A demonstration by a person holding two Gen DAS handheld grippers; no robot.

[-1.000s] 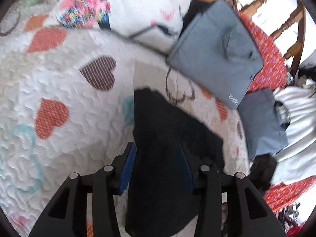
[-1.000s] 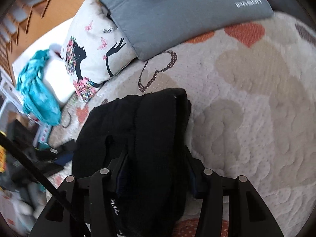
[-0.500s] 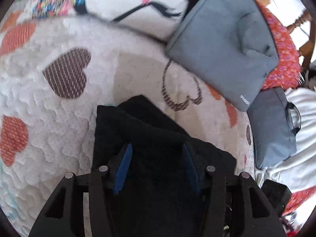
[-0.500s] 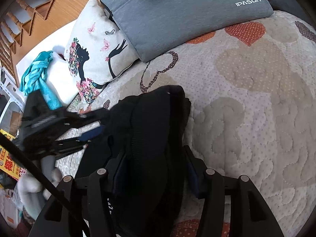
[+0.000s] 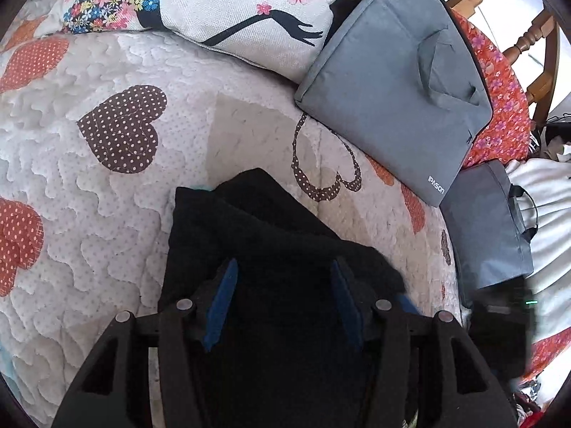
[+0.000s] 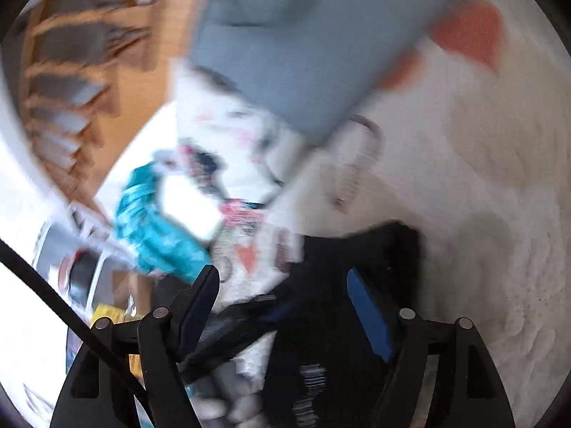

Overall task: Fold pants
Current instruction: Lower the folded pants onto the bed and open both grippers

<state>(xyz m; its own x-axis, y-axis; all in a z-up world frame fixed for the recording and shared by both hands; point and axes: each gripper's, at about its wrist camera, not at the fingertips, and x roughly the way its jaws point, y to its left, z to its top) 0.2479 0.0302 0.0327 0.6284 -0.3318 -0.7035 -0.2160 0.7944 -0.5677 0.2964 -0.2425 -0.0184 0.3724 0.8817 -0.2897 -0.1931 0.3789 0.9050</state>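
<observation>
Pants (image 5: pixel 257 249), black and already bundled, lie low and central in the left wrist frame on the heart-print quilt (image 5: pixel 89 214), below the grey laptop bag (image 5: pixel 396 82). We see the left gripper (image 5: pixel 283 278) spread wide over the cloth, gripping nothing. In the blurred right wrist frame, the right gripper (image 6: pixel 282 292) likewise stands parted above the pants' edge at lower centre. We judge that pressing the fold flat, edges aligned, would finish it well.

Both cameras sit close above the black pants (image 5: pixel 271 249) on the heart quilt (image 5: pixel 107 196), facing the grey bag (image 5: pixel 392 82) and pillow (image 5: pixel 232 3); the right view is motion-blurred.
</observation>
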